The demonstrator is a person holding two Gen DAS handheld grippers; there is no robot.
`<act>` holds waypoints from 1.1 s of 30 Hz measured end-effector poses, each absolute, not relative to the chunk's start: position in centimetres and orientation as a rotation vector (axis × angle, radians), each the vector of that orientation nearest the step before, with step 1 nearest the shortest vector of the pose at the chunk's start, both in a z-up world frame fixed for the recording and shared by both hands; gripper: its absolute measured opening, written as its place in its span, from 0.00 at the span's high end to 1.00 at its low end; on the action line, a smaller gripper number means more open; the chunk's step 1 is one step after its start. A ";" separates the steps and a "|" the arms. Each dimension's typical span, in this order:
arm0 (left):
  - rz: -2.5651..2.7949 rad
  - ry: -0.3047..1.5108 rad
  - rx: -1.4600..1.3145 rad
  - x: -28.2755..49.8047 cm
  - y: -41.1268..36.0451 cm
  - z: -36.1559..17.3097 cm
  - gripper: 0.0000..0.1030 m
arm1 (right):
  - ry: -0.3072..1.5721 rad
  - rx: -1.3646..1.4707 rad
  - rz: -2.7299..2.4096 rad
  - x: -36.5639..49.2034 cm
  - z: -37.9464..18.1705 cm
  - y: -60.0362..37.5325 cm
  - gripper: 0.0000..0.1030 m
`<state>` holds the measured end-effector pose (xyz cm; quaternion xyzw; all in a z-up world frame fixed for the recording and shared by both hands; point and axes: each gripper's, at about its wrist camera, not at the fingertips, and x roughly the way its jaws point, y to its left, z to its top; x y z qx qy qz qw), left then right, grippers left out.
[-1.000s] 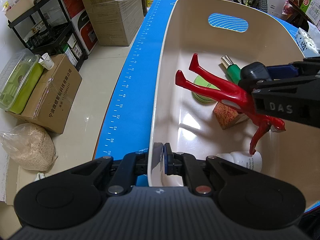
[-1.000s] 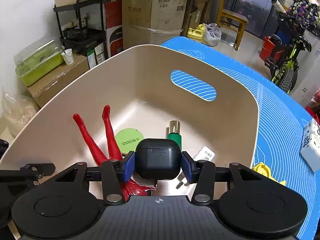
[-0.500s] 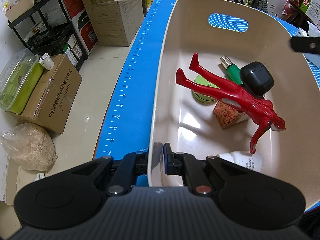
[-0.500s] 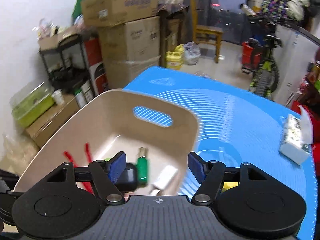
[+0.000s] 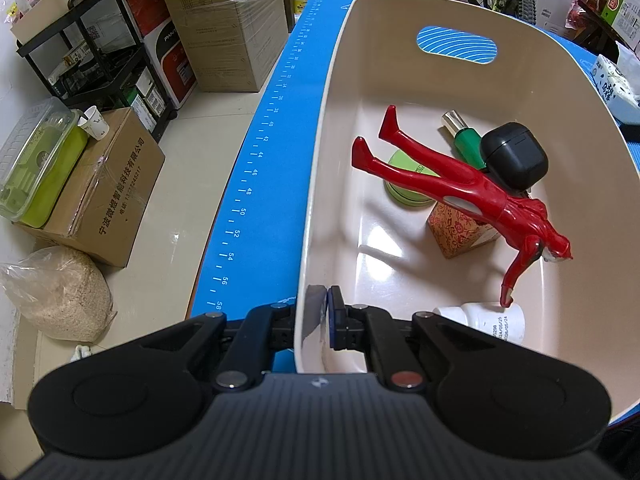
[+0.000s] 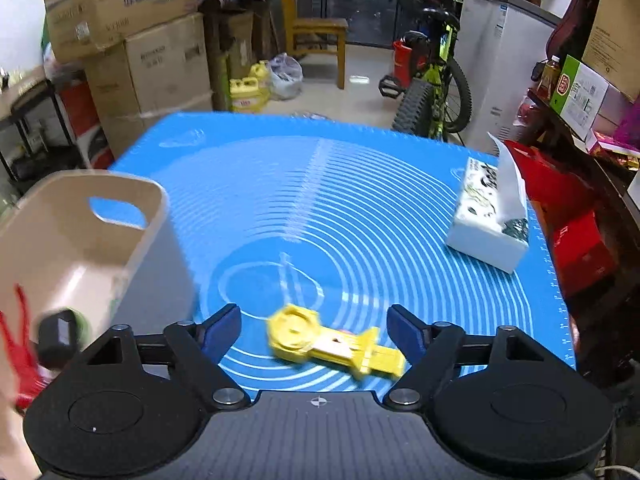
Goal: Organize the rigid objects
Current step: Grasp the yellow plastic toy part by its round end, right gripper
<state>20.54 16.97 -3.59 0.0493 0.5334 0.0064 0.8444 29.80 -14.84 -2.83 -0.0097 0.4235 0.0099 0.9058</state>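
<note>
Meanwhile the left gripper is clamped tight on the near rim of the beige bin, presumably to steady it while things are dropped in. Inside lie a red toy figure, a black earbud case resting against a green bottle, a green round tin, a patterned small box and a white bottle. The right gripper is beside the bin over the blue mat on the bench; its fingers have just been opening and now stand wide and empty, astride a yellow plastic toy lying flat on the mat, likely the next pick. A tissue pack sits well apart to the right.
</note>
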 end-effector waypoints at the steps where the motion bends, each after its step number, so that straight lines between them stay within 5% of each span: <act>1: 0.013 1.126 0.104 20.5 17.0 -3.6 0.90 | 0.882 -0.039 0.022 30.0 -3.4 -15.0 0.18; 27: 0.012 1.126 0.117 20.4 17.3 -3.5 0.89 | 0.991 -0.380 0.358 34.6 -9.6 -12.8 0.22; 30: 0.010 1.127 0.117 20.4 17.4 -3.5 0.89 | 0.980 -0.356 0.360 35.0 -9.8 -12.7 0.29; 33: 0.011 1.126 0.119 20.4 17.4 -3.5 0.89 | 0.987 -0.278 0.384 35.1 -9.8 -13.1 0.50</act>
